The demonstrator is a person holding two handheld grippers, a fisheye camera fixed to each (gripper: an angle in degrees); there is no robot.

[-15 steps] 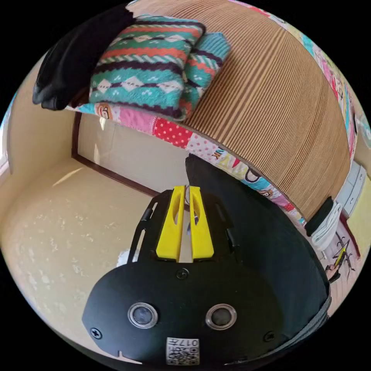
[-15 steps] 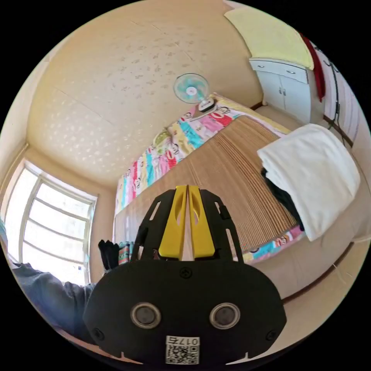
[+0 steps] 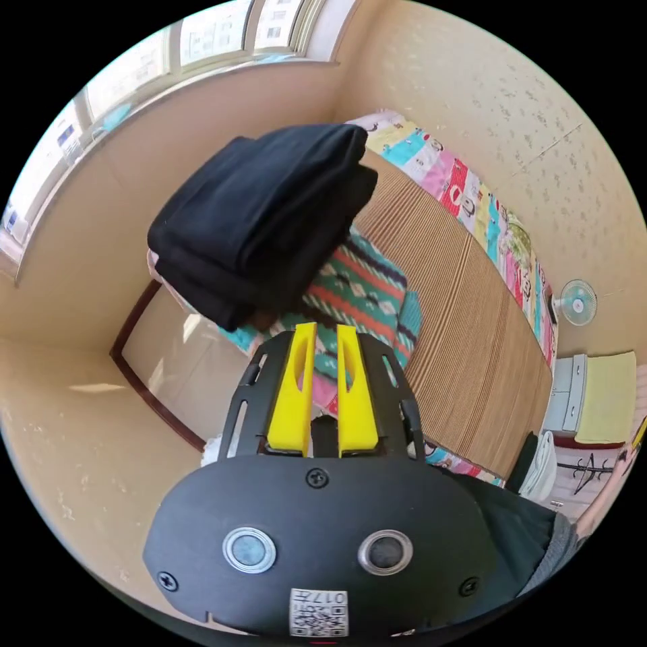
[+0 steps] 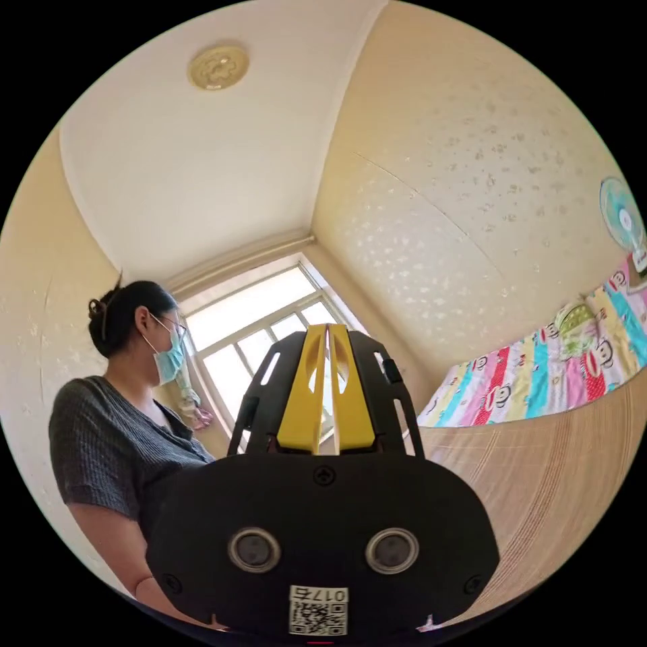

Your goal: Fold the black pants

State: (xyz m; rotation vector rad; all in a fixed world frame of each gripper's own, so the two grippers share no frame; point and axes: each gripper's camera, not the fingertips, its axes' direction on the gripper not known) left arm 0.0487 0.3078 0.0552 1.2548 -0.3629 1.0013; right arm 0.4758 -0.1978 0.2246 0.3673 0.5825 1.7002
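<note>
Between the yellow jaws of the left gripper [image 3: 322, 397]: a narrow gap, nothing held. Right gripper [image 4: 328, 391]: jaws together, empty, aimed at the window [image 4: 259, 330]. Folded black pants [image 3: 259, 212] sit atop the patterned knit stack [image 3: 357, 296] on the bed's woven mat [image 3: 465, 337]. Folding looks finished; next, probably withdraw.

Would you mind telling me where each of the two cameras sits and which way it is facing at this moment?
Left gripper view: rides behind the left gripper, facing folded black pants stacked on a patterned knit at the mat-covered bed's end; a dark sleeve shows.
Right gripper view: rides behind the right gripper, tilted up toward the window and ceiling; the person's torso shows.
Shared: the bed, the fan and the patchwork cover.
</note>
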